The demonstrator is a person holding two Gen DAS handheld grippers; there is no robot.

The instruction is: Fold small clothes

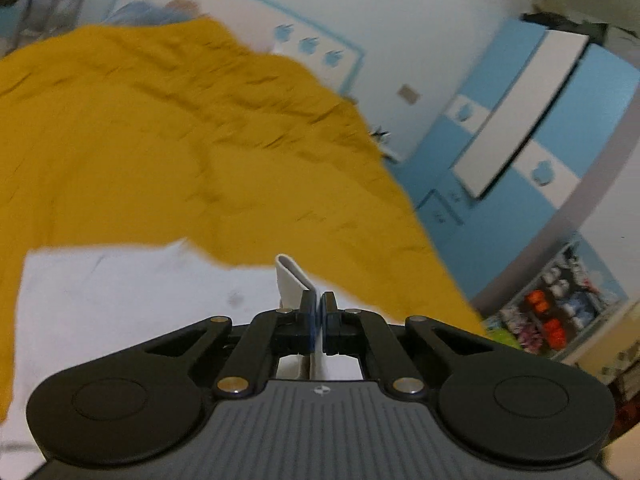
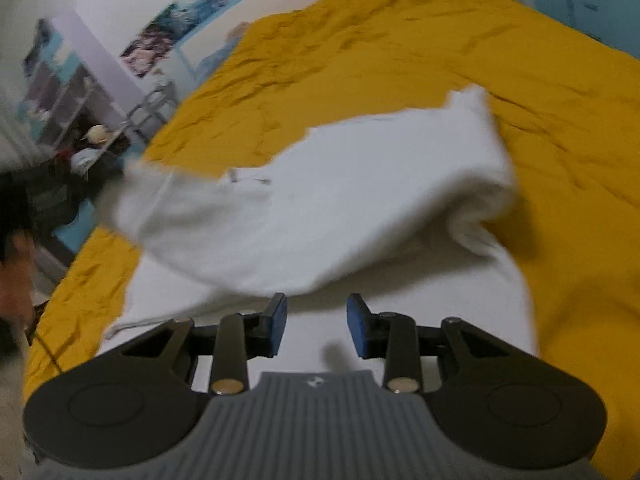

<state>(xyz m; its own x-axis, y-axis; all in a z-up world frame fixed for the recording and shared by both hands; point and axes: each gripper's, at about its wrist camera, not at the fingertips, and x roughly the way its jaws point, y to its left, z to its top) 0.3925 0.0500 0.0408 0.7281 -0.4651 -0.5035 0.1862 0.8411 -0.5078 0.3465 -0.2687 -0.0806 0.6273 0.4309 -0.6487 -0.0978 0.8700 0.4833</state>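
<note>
Left gripper (image 1: pixel 319 304) clamped on white garment (image 1: pixel 294 280)

Both wrist cameras look down, close over white garment (image 2: pixel 320 208) on yellow bedspread (image 1: pixel 160 128).

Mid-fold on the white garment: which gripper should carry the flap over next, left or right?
Left. The left gripper is shut on a white garment edge, part of it lifted over the yellow bedspread. The right gripper is open, holding nothing.

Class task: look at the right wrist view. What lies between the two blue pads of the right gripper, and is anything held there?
In the right wrist view, the right gripper stands open and holds nothing; between its pads shows only the flat white garment lying on the yellow bedspread.
</note>
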